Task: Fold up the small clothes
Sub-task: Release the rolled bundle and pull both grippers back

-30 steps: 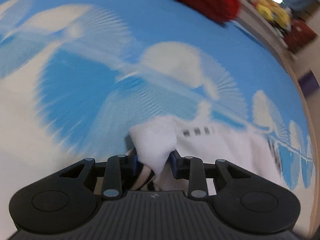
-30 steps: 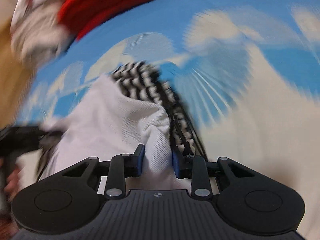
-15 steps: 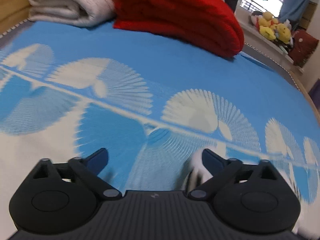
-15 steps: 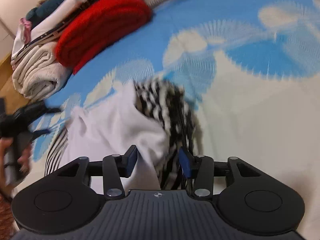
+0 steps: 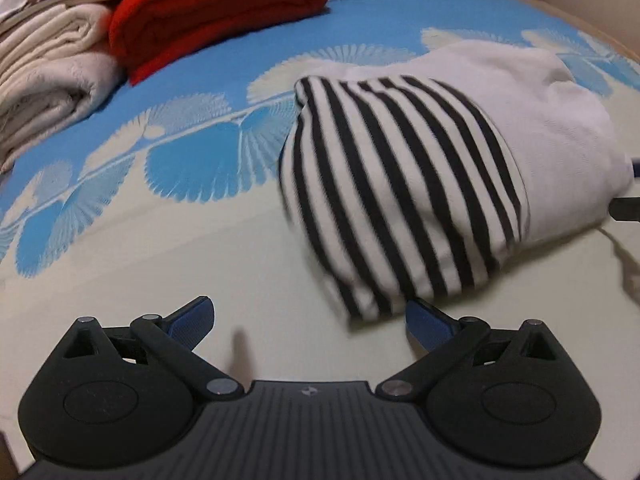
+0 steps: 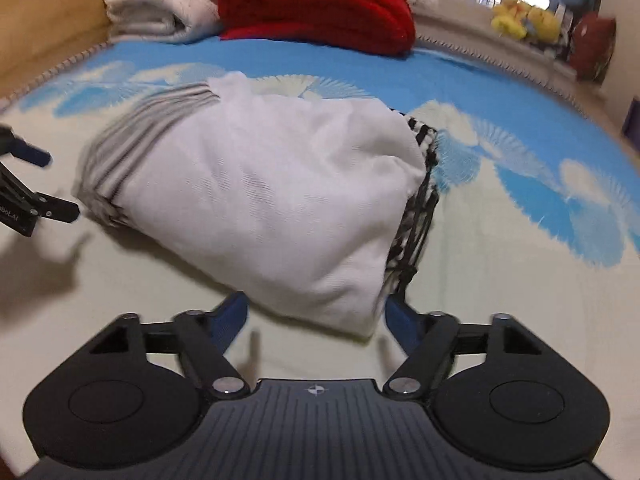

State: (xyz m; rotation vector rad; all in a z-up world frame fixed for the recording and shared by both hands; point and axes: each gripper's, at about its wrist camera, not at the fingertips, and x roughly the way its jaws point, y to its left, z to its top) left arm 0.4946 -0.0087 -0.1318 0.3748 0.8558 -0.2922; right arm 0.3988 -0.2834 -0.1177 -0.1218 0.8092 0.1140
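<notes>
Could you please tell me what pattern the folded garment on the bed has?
Black and white stripes beside a plain white panel on the folded garment, clearest in the left wrist view.

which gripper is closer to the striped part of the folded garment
Left. The left gripper sits right by the striped part; the right gripper is at the plain white end.

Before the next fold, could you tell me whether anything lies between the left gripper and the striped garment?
Nothing visible does: the left gripper is wide open, with only bare bedspread before the striped garment, whose corner sits beside its right-hand finger.
</notes>
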